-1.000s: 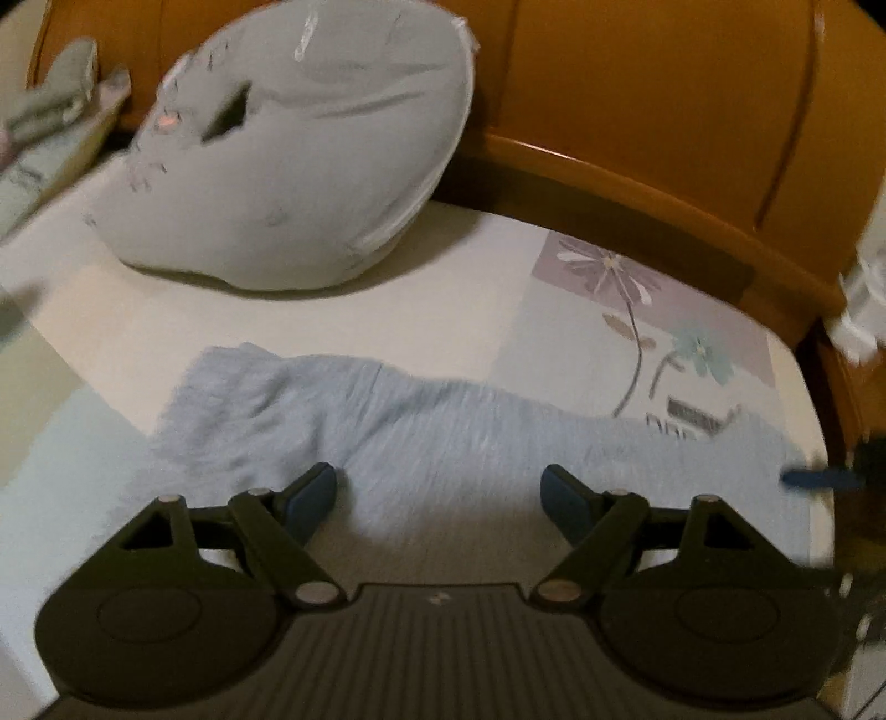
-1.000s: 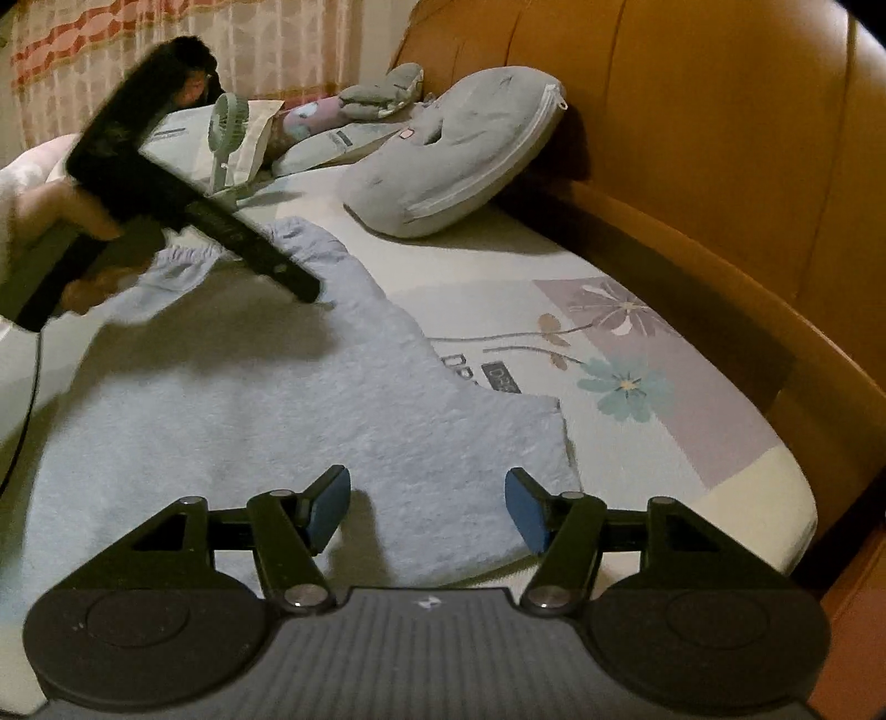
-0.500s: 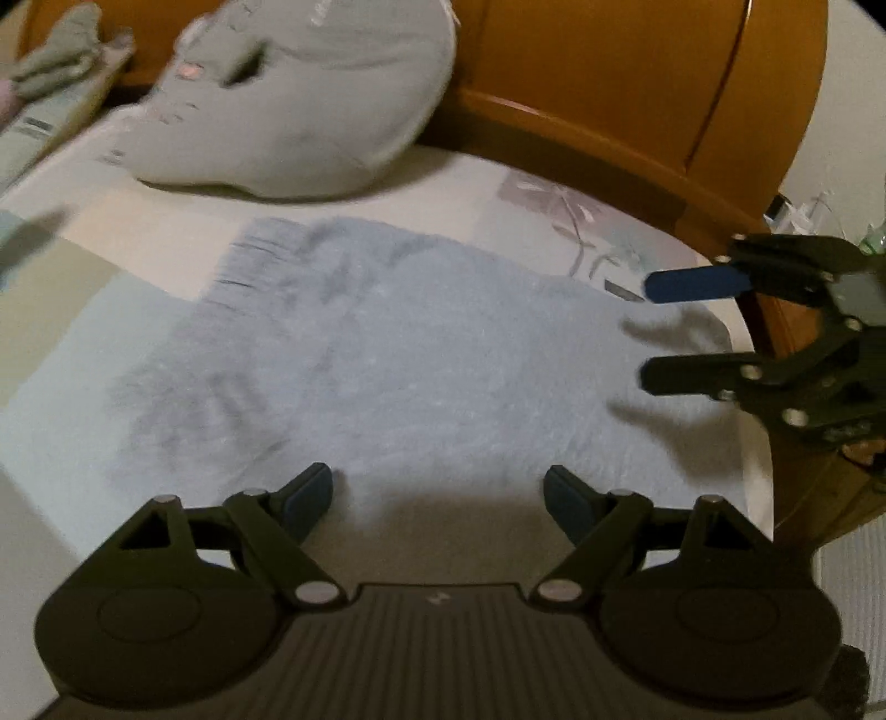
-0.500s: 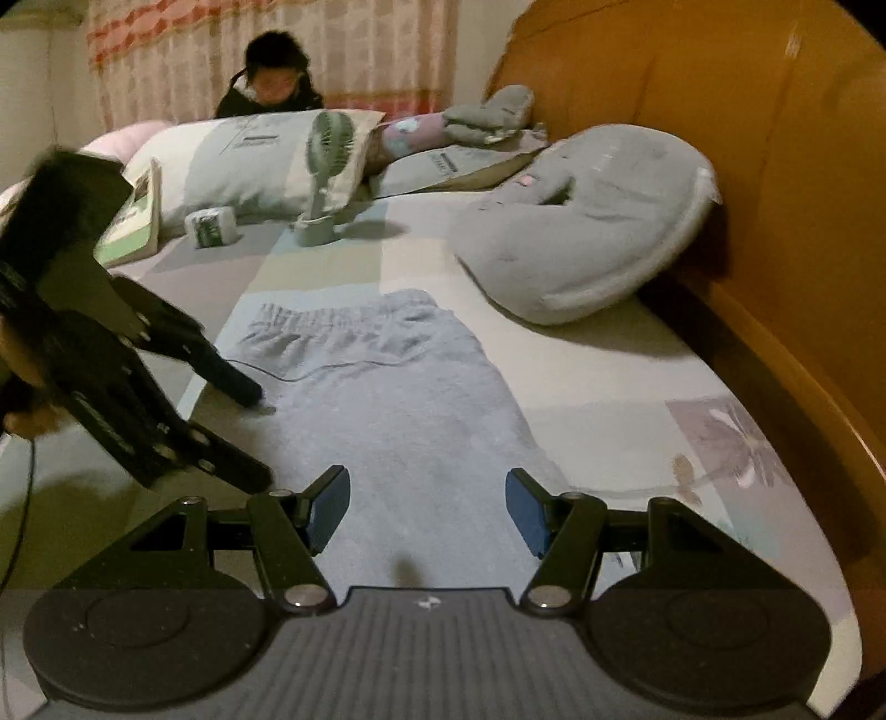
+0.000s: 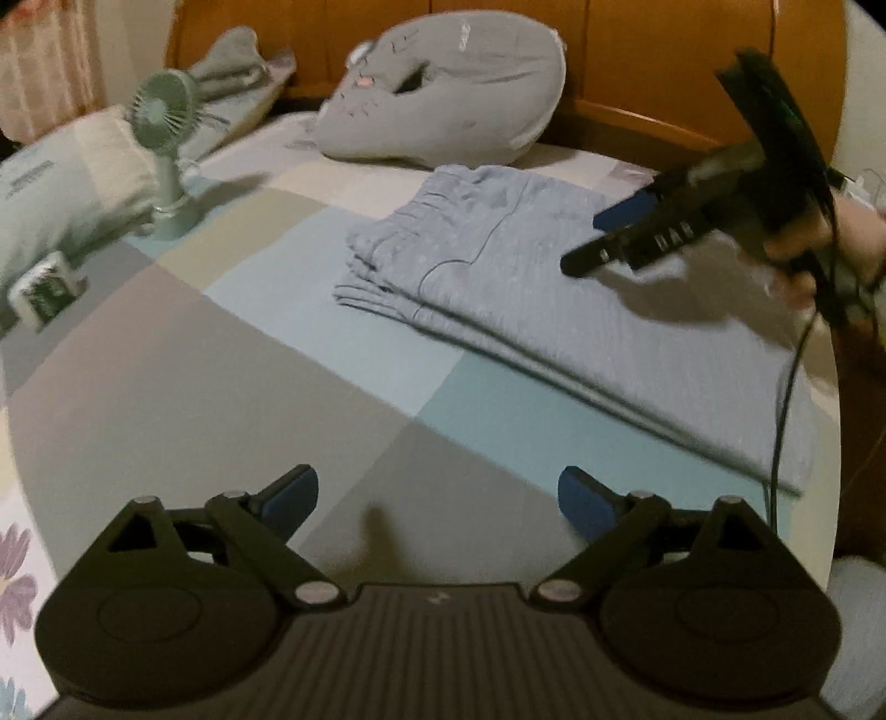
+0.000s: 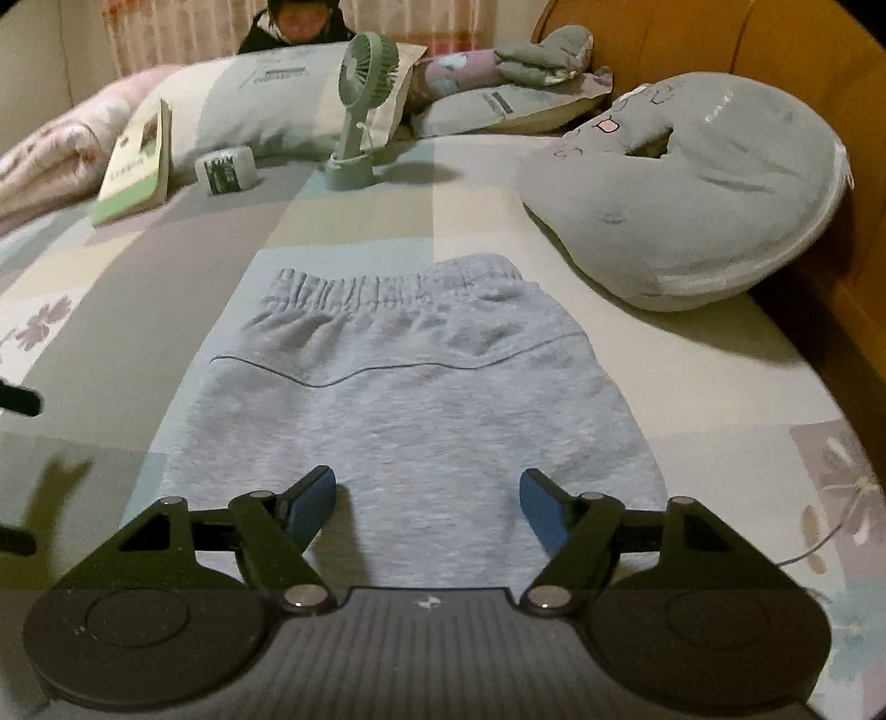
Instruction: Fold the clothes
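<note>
Light grey-blue sweatpants lie flat on the patchwork bedspread, folded lengthwise, with the elastic waistband at the far end. In the left wrist view the same sweatpants lie ahead and to the right. My left gripper is open over bare bedspread, short of the garment's long edge. My right gripper is open just above the leg part with nothing between its fingers. It shows as the right gripper held in a hand over the pants. One left fingertip shows at the left edge.
A grey face-shaped cushion leans against the wooden headboard right of the waistband. A green desk fan, a small box, a book and pillows sit beyond. A person is at the far side. A cable hangs over the pants.
My left gripper has pulled back off the garment to the bedspread beside it. My right gripper has swung round to face the waistband from the leg end. Both stayed open.
</note>
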{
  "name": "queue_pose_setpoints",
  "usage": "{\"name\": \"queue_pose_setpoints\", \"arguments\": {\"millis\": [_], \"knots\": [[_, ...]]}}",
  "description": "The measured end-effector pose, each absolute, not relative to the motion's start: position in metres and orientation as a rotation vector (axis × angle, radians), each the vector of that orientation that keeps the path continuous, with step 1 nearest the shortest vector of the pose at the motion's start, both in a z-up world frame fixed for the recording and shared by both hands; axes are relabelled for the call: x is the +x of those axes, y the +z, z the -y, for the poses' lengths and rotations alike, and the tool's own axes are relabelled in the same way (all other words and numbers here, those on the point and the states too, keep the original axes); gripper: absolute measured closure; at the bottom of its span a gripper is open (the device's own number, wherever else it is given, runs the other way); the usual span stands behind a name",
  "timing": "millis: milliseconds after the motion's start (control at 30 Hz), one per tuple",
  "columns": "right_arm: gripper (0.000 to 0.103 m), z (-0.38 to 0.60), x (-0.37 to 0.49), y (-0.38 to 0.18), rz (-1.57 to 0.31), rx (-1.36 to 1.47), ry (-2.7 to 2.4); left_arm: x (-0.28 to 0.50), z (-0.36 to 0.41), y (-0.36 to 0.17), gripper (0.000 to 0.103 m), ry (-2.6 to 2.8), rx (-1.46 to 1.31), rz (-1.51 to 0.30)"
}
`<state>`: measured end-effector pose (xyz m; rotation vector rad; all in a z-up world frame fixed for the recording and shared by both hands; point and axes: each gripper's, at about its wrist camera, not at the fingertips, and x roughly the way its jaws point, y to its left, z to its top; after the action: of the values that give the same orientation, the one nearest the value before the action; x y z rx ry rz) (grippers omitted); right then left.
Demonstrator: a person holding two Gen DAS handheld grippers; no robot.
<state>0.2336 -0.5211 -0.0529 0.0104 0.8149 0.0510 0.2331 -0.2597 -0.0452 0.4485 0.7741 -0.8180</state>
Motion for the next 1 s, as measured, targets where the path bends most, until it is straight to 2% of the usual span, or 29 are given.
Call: {"name": "queue_pose_setpoints", "arguments": {"millis": [167, 333, 433, 500, 767, 1000], "knots": [[0.025, 0.516, 0.264, -0.034, -0.771, -0.007, 0.042, 0.204, 0.251, -0.045, 0.005, -0.837, 0.459, -0.705], [0.022, 0.516, 0.319, -0.05, -0.818, 0.005, 0.013, 0.174, 0.242, -0.045, 0.005, -0.855, 0.47, -0.635], [0.004, 0.512, 0.34, -0.067, -0.854, 0.01, 0.015, 0.163, 0.238, -0.044, 0.005, -0.867, 0.458, -0.615], [0.001, 0.505, 0.341, -0.071, -0.857, -0.016, 0.018, 0.163, 0.236, -0.043, 0.005, -0.866, 0.447, -0.62], [0.001, 0.497, 0.263, -0.029, -0.876, -0.046, 0.028, 0.148, 0.23, -0.029, 0.005, -0.823, 0.404, -0.624], [0.0, 0.476, 0.191, -0.058, -0.885, -0.065, -0.022, 0.118, 0.217, -0.024, 0.004, -0.766, 0.357, -0.674]]}}
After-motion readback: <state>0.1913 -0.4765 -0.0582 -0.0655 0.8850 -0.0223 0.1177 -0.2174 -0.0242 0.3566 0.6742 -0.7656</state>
